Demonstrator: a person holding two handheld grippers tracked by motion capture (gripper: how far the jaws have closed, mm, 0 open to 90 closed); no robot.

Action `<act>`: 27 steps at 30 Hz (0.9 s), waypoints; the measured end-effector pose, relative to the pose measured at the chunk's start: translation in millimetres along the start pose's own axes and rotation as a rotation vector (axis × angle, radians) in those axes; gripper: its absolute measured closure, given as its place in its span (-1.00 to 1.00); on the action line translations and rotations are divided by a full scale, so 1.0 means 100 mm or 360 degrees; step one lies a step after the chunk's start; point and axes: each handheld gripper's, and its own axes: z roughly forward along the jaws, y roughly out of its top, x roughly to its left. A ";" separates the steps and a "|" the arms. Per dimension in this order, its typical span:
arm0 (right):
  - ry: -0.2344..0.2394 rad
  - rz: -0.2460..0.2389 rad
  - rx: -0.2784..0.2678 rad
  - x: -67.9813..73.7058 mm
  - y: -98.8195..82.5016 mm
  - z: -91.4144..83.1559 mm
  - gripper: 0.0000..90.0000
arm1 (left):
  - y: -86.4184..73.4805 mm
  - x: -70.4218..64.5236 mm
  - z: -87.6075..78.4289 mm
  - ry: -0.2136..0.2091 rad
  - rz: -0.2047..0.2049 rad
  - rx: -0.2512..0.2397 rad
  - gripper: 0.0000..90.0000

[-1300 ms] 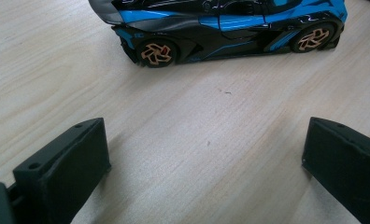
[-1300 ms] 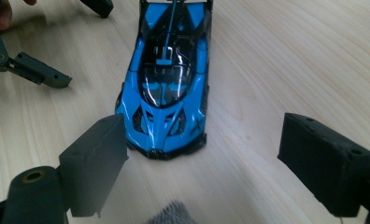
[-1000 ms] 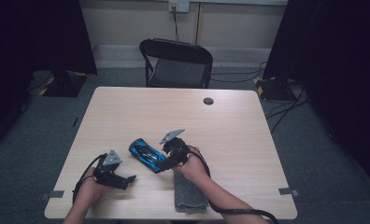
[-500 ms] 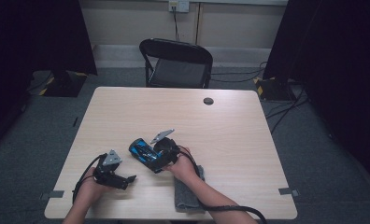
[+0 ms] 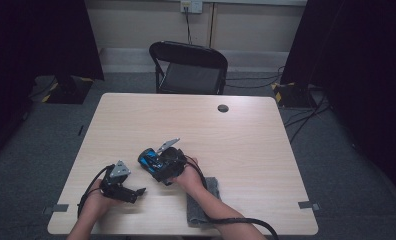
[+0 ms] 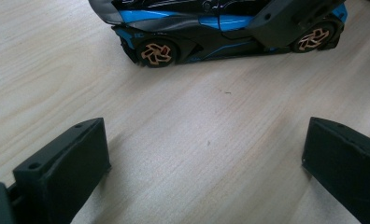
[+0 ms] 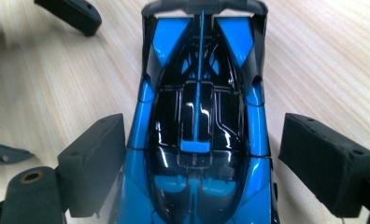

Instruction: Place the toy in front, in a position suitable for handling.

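Now toy car [image 7: 199,140] between right gripper [image 7: 202,158] jaws — untouched

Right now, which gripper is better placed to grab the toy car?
The right gripper: its open jaws already straddle the blue toy car. The left gripper sits open beside the car, short of it.

Left hand-held gripper [image 5: 136,191]: jaws spread wide, held low at the person's left. Right hand-held gripper [image 5: 161,167]: jaws parted, nothing clamped, forearm angled in from the bottom edge.
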 end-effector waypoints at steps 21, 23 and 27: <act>-0.0063 -0.0061 0.0032 0.08 0.00 0.08 -0.56 | 0.00 0.00 0.00 -0.0001 -0.0001 -0.0002 -1.00; -0.0075 -0.0062 0.0040 0.10 0.01 0.07 -0.49 | 0.00 0.00 0.00 0.0000 -0.0001 0.0000 -1.00; -0.0078 -0.0043 0.0044 0.10 0.02 0.07 -0.47 | 0.00 0.00 0.00 -0.0001 0.0000 -0.0001 -1.00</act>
